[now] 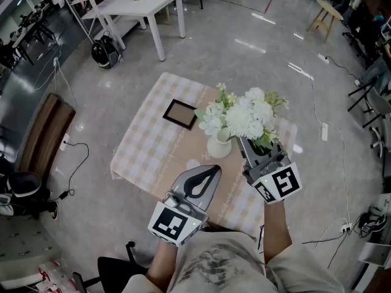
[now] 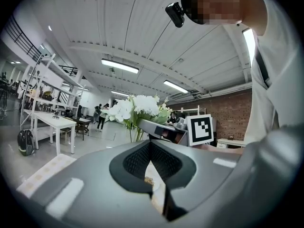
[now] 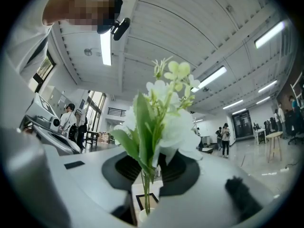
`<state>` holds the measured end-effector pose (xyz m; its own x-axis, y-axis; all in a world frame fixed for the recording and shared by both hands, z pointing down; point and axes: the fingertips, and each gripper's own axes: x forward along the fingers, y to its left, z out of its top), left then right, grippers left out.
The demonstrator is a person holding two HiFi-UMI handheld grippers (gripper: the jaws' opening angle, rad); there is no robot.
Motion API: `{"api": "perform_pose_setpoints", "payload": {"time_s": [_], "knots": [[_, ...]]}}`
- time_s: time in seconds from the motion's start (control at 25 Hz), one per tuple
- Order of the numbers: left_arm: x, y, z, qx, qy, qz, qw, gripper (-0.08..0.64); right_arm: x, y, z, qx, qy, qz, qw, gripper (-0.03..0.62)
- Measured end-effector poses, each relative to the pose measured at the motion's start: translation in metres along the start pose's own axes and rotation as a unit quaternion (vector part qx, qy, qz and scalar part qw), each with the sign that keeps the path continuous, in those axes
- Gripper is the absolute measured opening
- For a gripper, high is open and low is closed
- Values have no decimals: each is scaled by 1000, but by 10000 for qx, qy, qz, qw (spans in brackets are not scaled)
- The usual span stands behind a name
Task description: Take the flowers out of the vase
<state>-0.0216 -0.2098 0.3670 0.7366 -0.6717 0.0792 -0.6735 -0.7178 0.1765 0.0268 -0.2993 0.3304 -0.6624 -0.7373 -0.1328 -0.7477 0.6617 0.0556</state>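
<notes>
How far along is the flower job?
Done: the right hand-held gripper is clamped on the white flower bunch with green stems. In hand: the stem ends seem to sit at the mouth of the white rounded vase, not clear of it. Still to do: draw the bunch free and probably lay it on the checked tablecloth. The left hand-held gripper, jaws together, holds nothing.

No words, brand names or numbers are legible. The only signs are black-and-white square coded patterns: left marker on the left gripper; right marker on the right gripper.
</notes>
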Motion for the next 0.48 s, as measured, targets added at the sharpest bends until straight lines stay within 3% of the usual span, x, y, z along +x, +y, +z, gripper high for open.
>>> {"api": "perform_pose_setpoints", "payload": {"time_s": [0.24,0.48], "knots": [[-5,-8,3,-64,11,-39,10000,9,-7,3,18,-87,-187,-54,9998,97],[-9,-8,8,235,-187,-57,9995,9,-10,10,28,-141,-281,-47,9995,95]]}}
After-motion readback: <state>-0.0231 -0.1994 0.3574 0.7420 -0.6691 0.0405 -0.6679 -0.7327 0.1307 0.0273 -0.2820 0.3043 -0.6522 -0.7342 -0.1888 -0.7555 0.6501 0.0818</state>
